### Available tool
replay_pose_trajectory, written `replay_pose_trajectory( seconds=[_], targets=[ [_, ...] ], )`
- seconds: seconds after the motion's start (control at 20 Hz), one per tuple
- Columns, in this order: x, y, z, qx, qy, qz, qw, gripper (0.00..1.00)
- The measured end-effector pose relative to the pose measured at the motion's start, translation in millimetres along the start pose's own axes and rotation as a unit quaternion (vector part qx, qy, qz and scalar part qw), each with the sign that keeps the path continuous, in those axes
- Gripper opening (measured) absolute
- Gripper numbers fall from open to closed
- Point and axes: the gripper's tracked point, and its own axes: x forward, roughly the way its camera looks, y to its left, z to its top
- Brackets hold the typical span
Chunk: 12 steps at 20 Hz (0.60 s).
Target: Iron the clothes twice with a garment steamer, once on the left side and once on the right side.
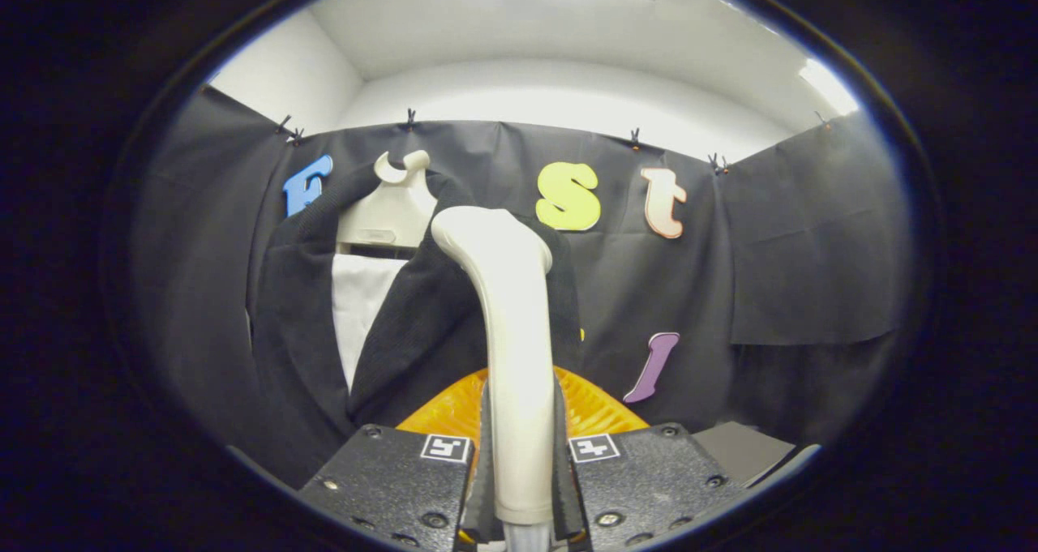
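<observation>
2 black textured fingers of the gripper clamp the cream plastic garment steamer by its handle, 1 finger on each side, jaws narrow and pressed against it. Steamer handle stands upright between the fingers and rises beyond them; its rounded head tilts a bit left and overlaps the right front panel of the black knit jacket. Jacket hangs on a cream plastic hanger-shaped stand, just left of the steamer head, its front open, showing a white shirt panel between the lapels. Whether the steamer head touches the fabric or only sits in front of it, cannot tell. Orange ribbed plastic piece sits directly behind the steamer handle, low, just above the finger blocks, spreading to both sides of it. Each finger block carries 1 small black-and-white square marker near the steamer handle. Grey flat surface shows low to the right of the steamer. White wall and ceiling run above the steamer, past the black cloth backdrop.
</observation>
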Motion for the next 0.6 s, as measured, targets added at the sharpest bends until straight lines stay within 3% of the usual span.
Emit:
replay_pose_trajectory(
  seconds=[0.25, 0.6],
  targets=[
    [-1, 7, -21, -0.023, 0.022, -0.034, 0.999, 0.31],
    [-16, 15, -48, -0.055, 0.043, -0.051, 0.996, 0.31]
  ],
)
